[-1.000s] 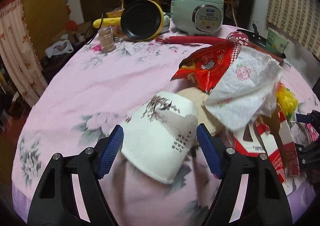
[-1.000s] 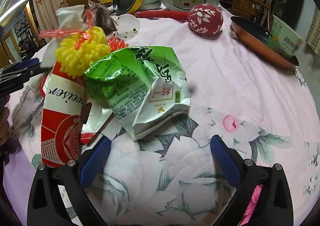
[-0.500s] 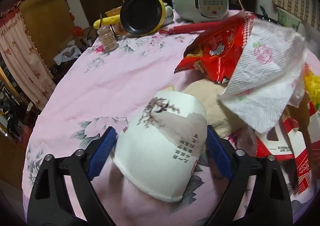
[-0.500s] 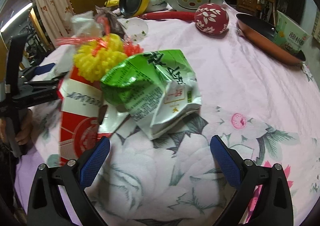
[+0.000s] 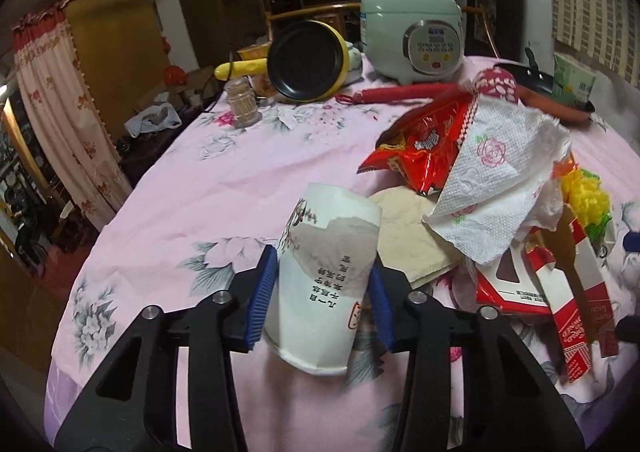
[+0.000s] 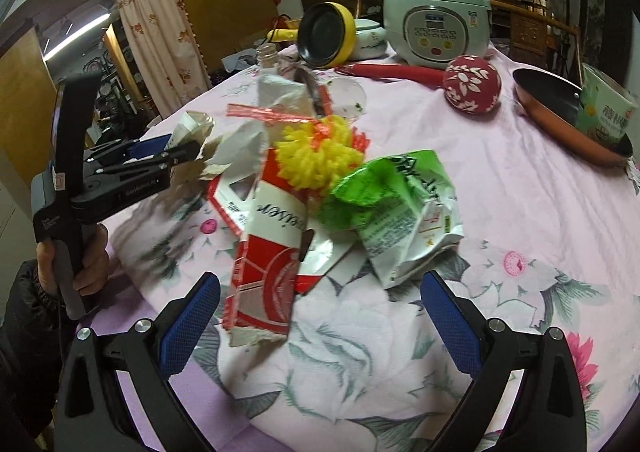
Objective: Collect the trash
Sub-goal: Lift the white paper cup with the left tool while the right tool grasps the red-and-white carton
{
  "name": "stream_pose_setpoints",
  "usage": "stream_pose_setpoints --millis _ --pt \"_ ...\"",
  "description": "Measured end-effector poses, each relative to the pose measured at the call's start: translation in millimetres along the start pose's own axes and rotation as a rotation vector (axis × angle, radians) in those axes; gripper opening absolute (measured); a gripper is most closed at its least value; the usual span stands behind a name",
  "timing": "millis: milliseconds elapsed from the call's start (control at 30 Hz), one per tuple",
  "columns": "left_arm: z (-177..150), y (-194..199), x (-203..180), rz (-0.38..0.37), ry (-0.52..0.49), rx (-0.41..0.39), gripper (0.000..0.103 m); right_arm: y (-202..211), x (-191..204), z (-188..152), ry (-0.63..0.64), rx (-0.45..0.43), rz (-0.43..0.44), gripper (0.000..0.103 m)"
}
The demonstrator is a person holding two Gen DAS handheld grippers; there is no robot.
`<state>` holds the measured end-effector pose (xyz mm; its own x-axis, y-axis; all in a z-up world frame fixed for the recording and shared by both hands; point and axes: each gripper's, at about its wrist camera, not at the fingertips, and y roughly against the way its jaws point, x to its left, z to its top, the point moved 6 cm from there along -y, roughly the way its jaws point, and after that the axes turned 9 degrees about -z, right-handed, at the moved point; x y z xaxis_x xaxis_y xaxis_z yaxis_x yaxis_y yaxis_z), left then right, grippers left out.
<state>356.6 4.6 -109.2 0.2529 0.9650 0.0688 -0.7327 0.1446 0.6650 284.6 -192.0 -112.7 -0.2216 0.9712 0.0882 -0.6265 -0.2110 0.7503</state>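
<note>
A white paper cup (image 5: pixel 328 236) with ink-painting print lies tilted on the pink flowered tablecloth (image 5: pixel 200 188). My left gripper (image 5: pixel 322 294) is closing on it, and both blue pads press its sides, which are squashed in. In the right wrist view the left gripper (image 6: pixel 182 150) comes in from the left, held by a hand. Beside the cup lies a trash pile: a red snack bag (image 5: pixel 424 148), a rose-print napkin (image 5: pixel 500 180), a red-and-white carton (image 6: pixel 272 252), a yellow pom-pom (image 6: pixel 320 156) and a crumpled green bag (image 6: pixel 400 204). My right gripper (image 6: pixel 320 316) hangs open just short of the carton, holding nothing.
At the table's far side stand a pale green rice cooker (image 5: pixel 416 40), a yellow pan (image 5: pixel 308 60) and a small jar (image 5: pixel 242 104). A red flowered ball (image 6: pixel 474 84), a copper frying pan (image 6: pixel 568 120) and a green carton (image 6: pixel 608 112) sit at the right. The table edge drops off at the left.
The left jaws have closed in from wide apart onto the cup, squeezing it narrower. The right gripper has drawn back and up, so the pile sits farther off.
</note>
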Motion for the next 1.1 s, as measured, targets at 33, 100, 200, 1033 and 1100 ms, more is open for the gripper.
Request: stream_pose_setpoints --millis 33,100,200,1033,1100 --pt "-0.2 4.8 1.1 0.005 0.010 -0.010 0.037 0.4 3.6 -1.1 0.006 0.000 0.004 0.099" --pt "-2.0 15.9 5.6 0.014 0.041 -0.028 0.032 2.2 12.8 -2.7 0.024 -0.001 0.012 0.098" --pt "-10.6 27.4 14.2 0.034 0.085 -0.026 0.028 3.0 22.7 -4.7 0.039 0.001 0.008 0.097" --pt "-87.9 132.2 57.4 0.056 0.274 -0.067 0.015 15.5 56.1 -24.4 0.053 0.006 -0.058 0.002" --pt "-92.3 138.2 57.2 0.060 0.273 -0.071 0.015 19.1 57.5 -24.3 0.059 -0.013 -0.071 0.002"
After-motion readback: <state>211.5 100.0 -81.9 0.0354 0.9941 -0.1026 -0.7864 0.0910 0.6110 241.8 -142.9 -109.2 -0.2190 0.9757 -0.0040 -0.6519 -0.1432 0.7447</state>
